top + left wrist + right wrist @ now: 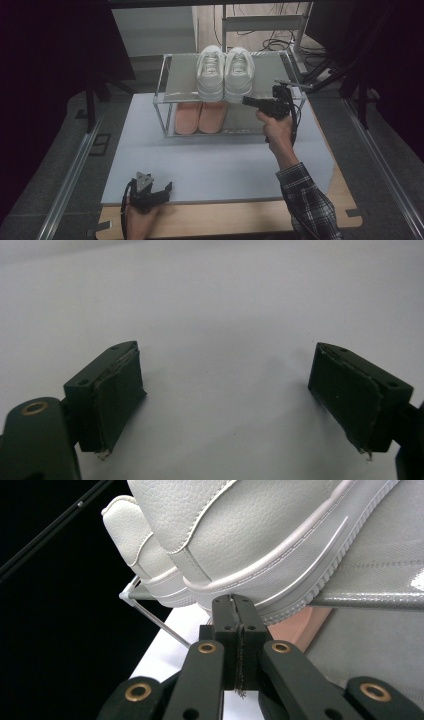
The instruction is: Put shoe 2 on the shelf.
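Nearest the person, the left gripper (159, 191) rests at the front edge of the white mat (210, 165), its jaws spread wide with nothing between them, well apart from the work. Farther in, the right gripper (246, 101) is held up at the front of the clear shoe rack (172, 90), and in the right gripper view its jaws are pressed flat together, empty, with the tips (233, 602) just under the sole edge of the nearer white sneaker (280, 535). That sneaker stands on the top shelf beside its mate (135, 545), toes toward the person, the two touching or nearly so. The step in hand looks like nudging or squaring up the right-hand shoe with the closed tips. To do that well, the push should go against the firm rubber sole rather than the soft upper, low and level, so the shoe slides and does not tip. To lift the shoe instead, the jaws would first have to open. The shelf lip sits right under the tips and could catch them. Below, a pair of pink slippers (198, 118) lies on the lower shelf, clear of the move. Beyond the rack, cables (280, 40) trail across the floor.
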Tool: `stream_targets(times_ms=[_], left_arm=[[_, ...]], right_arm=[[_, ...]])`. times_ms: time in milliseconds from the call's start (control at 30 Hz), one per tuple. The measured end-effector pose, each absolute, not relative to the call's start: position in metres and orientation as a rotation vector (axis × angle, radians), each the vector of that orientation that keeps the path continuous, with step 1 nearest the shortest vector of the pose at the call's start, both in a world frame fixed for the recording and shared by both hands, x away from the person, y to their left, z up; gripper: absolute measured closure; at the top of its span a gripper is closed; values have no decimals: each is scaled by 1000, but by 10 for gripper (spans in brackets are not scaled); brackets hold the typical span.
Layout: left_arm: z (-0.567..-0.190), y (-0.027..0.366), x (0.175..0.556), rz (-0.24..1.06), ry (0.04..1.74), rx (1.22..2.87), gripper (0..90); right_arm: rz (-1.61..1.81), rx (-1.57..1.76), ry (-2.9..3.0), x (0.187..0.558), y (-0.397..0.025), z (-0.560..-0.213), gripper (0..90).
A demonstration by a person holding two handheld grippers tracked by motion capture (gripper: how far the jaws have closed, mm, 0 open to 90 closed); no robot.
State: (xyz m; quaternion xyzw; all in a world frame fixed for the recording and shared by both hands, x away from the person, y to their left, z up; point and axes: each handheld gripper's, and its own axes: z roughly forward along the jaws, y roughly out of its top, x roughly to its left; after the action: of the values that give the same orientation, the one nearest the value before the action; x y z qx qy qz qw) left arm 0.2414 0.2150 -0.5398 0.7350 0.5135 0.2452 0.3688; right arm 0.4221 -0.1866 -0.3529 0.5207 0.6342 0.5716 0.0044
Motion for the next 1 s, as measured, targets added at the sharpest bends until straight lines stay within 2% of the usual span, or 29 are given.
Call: stream_targets(times_ms=[733,1000], left_arm=[[-540,215,241,629,1319,1887,140],[-540,215,241,630,1319,1887,140]], right_arm=[[1781,1593,2016,412,-194,-352,827],[1760,1566,2027,406,-198,-351,772]])
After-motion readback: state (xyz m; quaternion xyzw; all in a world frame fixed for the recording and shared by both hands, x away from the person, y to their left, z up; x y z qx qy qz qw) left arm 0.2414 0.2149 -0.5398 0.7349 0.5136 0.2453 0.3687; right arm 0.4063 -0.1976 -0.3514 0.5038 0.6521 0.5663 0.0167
